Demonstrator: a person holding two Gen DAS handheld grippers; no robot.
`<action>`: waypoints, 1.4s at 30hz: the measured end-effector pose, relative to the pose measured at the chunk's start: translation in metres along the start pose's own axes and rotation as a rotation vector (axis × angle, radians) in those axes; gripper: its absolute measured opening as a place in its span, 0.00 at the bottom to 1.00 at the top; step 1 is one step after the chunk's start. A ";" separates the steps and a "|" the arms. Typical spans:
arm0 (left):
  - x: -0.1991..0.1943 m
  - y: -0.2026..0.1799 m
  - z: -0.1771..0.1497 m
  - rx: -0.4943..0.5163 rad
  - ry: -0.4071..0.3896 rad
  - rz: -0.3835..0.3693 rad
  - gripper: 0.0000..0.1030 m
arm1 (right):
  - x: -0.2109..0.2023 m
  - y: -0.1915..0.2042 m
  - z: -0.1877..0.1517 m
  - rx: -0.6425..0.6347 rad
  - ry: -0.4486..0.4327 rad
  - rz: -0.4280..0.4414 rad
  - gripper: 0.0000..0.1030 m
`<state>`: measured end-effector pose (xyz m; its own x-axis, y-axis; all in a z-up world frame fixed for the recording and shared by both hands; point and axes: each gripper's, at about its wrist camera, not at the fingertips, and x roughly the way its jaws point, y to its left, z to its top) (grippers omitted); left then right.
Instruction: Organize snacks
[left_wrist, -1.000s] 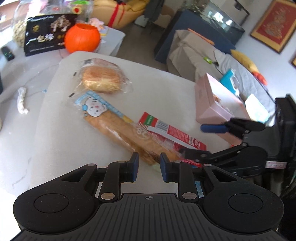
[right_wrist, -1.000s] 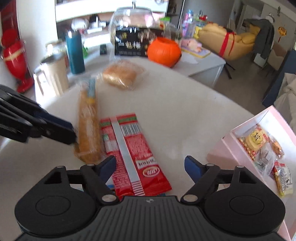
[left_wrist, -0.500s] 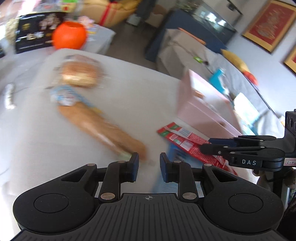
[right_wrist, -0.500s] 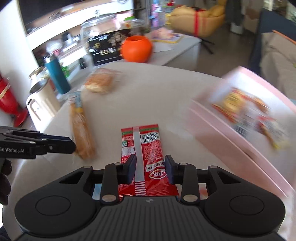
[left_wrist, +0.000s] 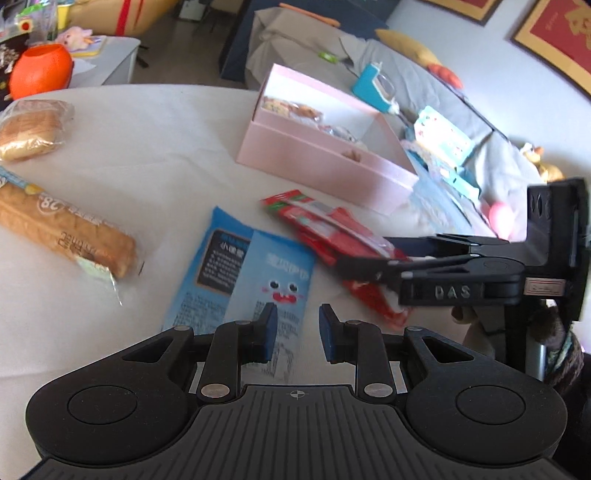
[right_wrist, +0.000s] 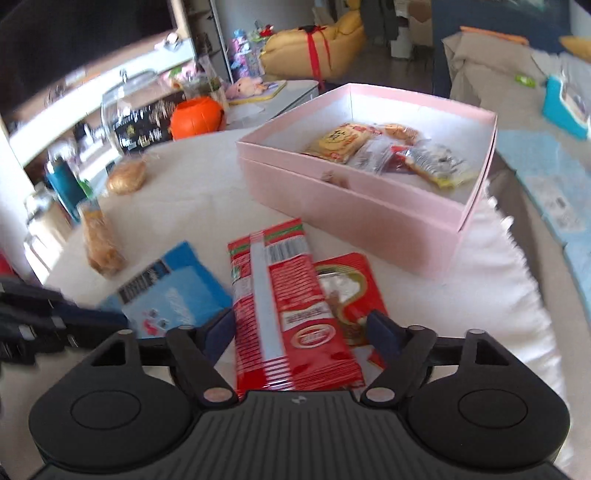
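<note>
Right gripper (right_wrist: 301, 325) nearer: jaws opening astride the red snack packet (right_wrist: 284, 314), long axis running straight ahead toward the pink box (right_wrist: 354, 206). Left gripper (left_wrist: 294, 332) narrowly parted, empty.

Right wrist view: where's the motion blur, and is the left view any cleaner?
Right wrist: background shelf and left tool smeared, pink box fairly sharp. Left wrist: red packet and right tool blurred, bread loaf crisp. Both fisheye-warped.

Two close wrist views, angled down over the table (left_wrist: 155, 147), both sharing the pink box (right_wrist: 354, 206).
</note>
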<state>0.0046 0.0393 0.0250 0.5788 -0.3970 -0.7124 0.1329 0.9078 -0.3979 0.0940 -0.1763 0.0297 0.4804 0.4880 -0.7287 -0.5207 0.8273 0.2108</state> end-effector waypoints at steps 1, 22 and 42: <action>0.000 0.000 -0.001 0.008 0.001 0.010 0.26 | 0.001 0.006 -0.001 -0.009 0.011 0.038 0.77; 0.022 -0.048 0.015 0.044 -0.022 0.055 0.24 | -0.005 -0.003 0.001 0.050 -0.016 -0.066 0.38; 0.064 -0.107 0.010 0.364 -0.015 0.234 0.51 | -0.036 -0.048 -0.063 0.163 -0.201 -0.276 0.63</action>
<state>0.0356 -0.0815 0.0276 0.6383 -0.1753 -0.7495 0.2707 0.9627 0.0053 0.0570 -0.2509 0.0043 0.7244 0.2722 -0.6333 -0.2408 0.9608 0.1375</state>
